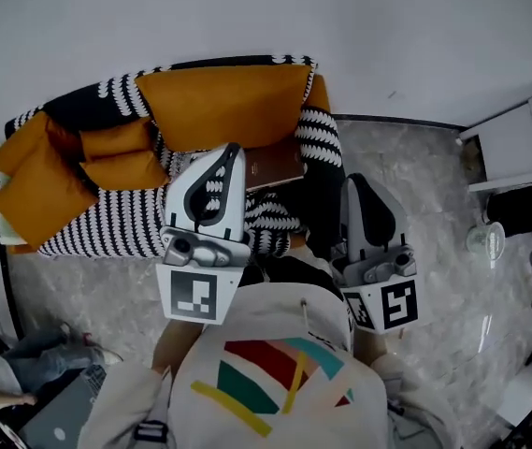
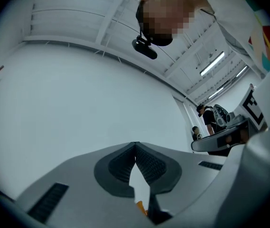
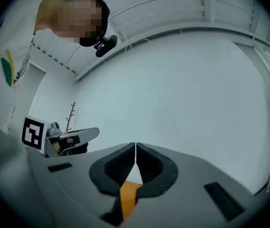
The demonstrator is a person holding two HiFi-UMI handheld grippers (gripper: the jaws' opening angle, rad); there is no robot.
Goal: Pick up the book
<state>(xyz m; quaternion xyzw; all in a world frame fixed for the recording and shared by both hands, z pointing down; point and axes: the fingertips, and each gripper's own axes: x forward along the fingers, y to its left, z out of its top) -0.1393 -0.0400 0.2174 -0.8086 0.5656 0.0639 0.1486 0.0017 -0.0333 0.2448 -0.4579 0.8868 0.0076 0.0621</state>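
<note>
Head view: a flat brown book lies on the black-and-white striped sofa, under the big orange cushion, just right of the left gripper. The right gripper is further right.

Left gripper view: jaws closed tip to tip, holding nothing, facing a white wall.

Right gripper view: jaws likewise together, empty.

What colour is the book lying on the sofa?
Dark reddish brown. The book shows best in the head view.
</note>
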